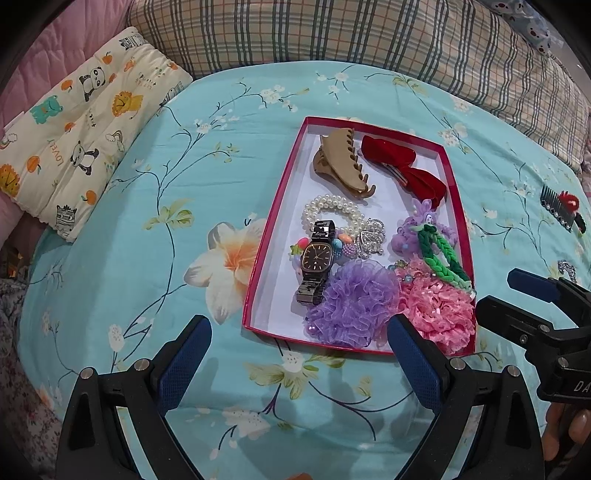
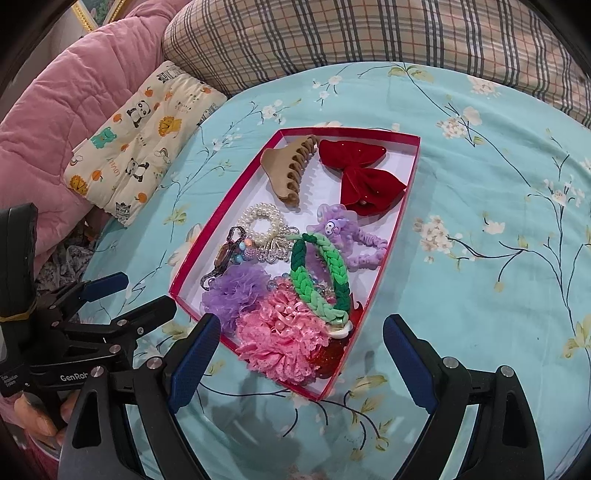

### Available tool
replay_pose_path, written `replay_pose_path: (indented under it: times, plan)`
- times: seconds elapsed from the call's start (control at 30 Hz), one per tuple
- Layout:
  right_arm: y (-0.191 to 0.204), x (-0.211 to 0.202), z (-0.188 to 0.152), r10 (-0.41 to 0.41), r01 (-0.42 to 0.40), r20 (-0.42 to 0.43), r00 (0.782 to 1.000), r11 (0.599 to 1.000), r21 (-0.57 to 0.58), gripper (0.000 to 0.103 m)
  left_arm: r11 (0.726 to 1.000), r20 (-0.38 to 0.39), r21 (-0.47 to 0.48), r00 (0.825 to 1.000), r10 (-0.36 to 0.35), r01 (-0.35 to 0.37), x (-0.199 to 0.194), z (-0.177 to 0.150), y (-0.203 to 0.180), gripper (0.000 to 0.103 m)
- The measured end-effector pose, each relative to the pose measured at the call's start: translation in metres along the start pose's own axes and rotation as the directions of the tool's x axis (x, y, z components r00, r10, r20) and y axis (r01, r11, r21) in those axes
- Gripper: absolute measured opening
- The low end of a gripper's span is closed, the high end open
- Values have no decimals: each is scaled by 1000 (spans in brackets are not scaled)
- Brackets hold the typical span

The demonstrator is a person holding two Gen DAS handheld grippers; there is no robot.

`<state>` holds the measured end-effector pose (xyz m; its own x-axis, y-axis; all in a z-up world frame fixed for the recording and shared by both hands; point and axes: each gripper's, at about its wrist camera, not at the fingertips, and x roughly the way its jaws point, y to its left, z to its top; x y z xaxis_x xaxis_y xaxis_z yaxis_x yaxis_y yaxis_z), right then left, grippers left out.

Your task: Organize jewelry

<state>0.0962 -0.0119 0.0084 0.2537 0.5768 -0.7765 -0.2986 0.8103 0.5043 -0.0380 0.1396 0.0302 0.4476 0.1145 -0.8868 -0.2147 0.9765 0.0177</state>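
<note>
A red-rimmed white box (image 1: pixel 275 206) (image 2: pixel 415 162) lies on the bed and holds a beige claw clip (image 1: pixel 341 164), a red bow (image 1: pixel 406 170), a pearl bracelet (image 1: pixel 328 210), a dark watch (image 1: pixel 316 258), purple (image 1: pixel 356 299) and pink (image 1: pixel 439 314) scrunchies and a green braided band (image 2: pixel 321 277). A black comb clip (image 1: pixel 561 210) and a small silver piece (image 1: pixel 567 267) lie on the sheet right of the box. My left gripper (image 1: pixel 299 354) is open and empty at the box's near edge. My right gripper (image 2: pixel 299 354) is open and empty over the box's near corner.
The bed has a turquoise flowered sheet (image 1: pixel 147 221). A cream cartoon-print pillow (image 1: pixel 74 129) lies at the far left, a plaid pillow (image 1: pixel 332 33) along the back and a pink quilt (image 2: pixel 48 110) at the left.
</note>
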Motion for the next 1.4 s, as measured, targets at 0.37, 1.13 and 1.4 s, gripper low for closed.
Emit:
replay_pose_path:
  times: [0.37,1.13,1.4]
  plan:
    - [2,3,2,-5,5,0,1000,1000,-2,91,1000,-2,-1,1000,5,-5,1,1,1,97]
    - [3,0,3,-4,4,7,1000,1000,-12,91,1000,15,5,1000,18,-18,-4,-1,-3,97]
    - [6,0,3,-4,5,9,1000,1000,-14,91,1000,20,2,1000,21,-21,-6,-1,-2,97]
